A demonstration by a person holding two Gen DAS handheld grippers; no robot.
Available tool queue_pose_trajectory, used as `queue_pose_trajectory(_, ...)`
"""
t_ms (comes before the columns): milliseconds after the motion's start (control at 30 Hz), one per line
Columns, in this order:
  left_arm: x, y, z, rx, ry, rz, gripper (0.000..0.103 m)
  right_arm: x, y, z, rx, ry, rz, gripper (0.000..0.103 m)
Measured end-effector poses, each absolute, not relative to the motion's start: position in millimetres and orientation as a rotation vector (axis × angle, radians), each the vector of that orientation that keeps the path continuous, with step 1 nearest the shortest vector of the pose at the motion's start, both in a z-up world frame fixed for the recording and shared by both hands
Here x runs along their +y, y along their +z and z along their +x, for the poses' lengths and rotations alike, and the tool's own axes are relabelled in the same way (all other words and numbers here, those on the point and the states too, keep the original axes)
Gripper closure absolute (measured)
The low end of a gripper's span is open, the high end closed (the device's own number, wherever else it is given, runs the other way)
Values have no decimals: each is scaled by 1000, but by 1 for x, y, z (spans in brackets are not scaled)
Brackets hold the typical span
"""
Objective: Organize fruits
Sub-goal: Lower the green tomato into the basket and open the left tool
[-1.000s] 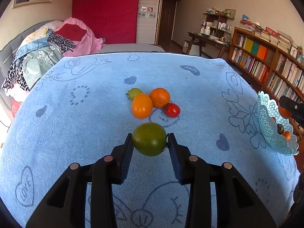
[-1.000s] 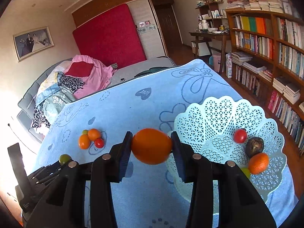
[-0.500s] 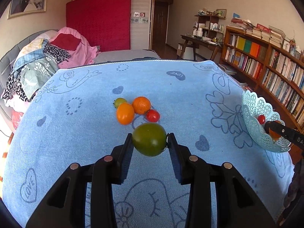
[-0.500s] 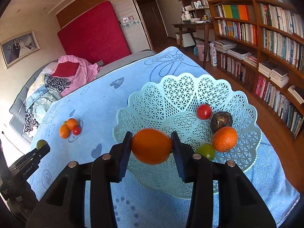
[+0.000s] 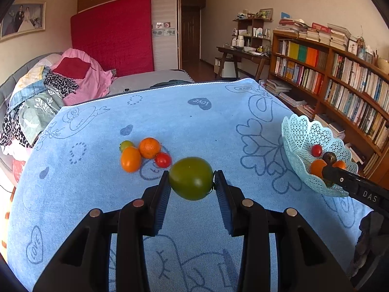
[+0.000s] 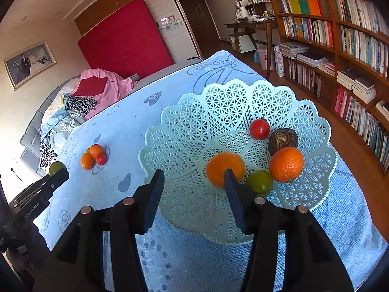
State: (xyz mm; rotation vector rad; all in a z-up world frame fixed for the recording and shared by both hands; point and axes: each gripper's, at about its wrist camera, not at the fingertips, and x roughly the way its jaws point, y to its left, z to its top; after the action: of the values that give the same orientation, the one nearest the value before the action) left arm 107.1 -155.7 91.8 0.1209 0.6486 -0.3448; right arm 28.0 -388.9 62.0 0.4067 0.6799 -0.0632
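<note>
Tongs on the left [image 5: 191, 182] are angling downward over the blue towel [image 5: 97, 194], pinching a green tomato [image 5: 190, 178] between both pads at the centre of the left wrist view. Compared with a second ago, this pair is sitting higher and further right, so the loose cluster of fruit [image 5: 143, 153] is now lying at centre left of the frame, and the lattice basket [image 5: 299, 131] is showing more fully at the right edge. Right tongs [image 6: 194, 182] are tilting down over the near rim of the basket [image 6: 194, 126], their jaws having just been opening and now standing apart with nothing pressed between them. The orange fruit [image 6: 225, 168] that they were clamping half a second ago is now lying inside the basket, just behind the right-hand finger [image 6: 234, 199], beside a green fruit [image 6: 259, 182], a rough-skinned orange [image 6: 286, 164], a red tomato [image 6: 259, 128] and a dark brown fruit [image 6: 283, 140].
</note>
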Motion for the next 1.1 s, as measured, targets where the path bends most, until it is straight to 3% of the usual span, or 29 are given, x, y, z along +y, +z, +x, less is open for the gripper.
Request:
queue_pose_trajectory(1000,-285,105,95,628,-607,215,65,-453,90,-14,514,-205,490,50)
queue_pose_trajectory(1100,-294,102,93,629,-625,224,65,-456,89,-15,512,-213,498,44)
